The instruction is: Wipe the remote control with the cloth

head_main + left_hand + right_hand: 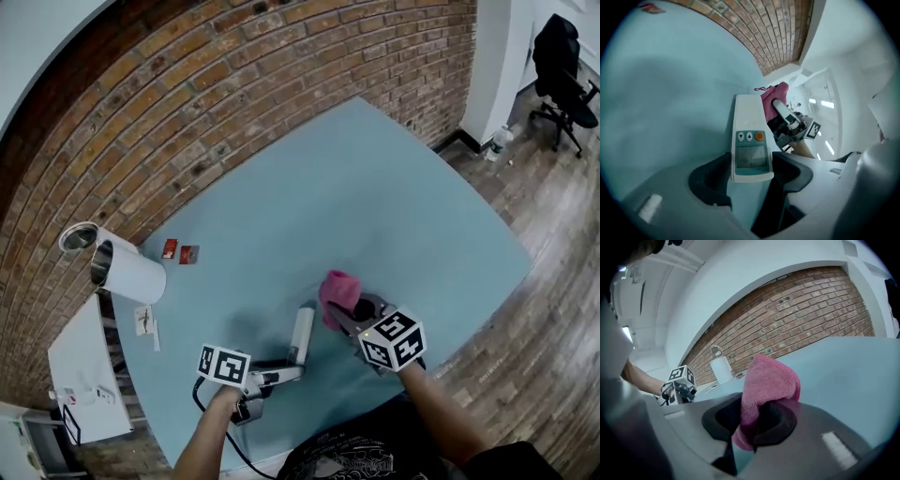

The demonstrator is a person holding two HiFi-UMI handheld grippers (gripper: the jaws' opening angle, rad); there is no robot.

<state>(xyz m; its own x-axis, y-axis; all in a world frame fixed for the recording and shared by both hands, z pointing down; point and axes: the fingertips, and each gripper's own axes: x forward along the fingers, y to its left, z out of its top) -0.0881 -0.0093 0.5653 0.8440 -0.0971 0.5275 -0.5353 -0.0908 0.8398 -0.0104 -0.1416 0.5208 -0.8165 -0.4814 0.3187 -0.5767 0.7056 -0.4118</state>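
A white remote control [749, 138] with a small screen, two arrow keys and an orange button sits between the jaws of my left gripper [751, 176], which is shut on its near end. In the head view the remote [301, 334] points away from me over the blue table, held by that left gripper [279, 374]. My right gripper [749, 420] is shut on a folded pink cloth [766, 385]. The cloth [338, 292] hangs just right of the remote's far end, in the right gripper [349, 319]; whether they touch is not clear.
A white cylindrical container [128, 272] lies on its side at the blue table's [375, 206] left, with two small red items [180, 251] near it. A brick wall [234, 84] runs behind. A white shelf [80, 375] stands left of the table; an office chair [562, 75] stands far right.
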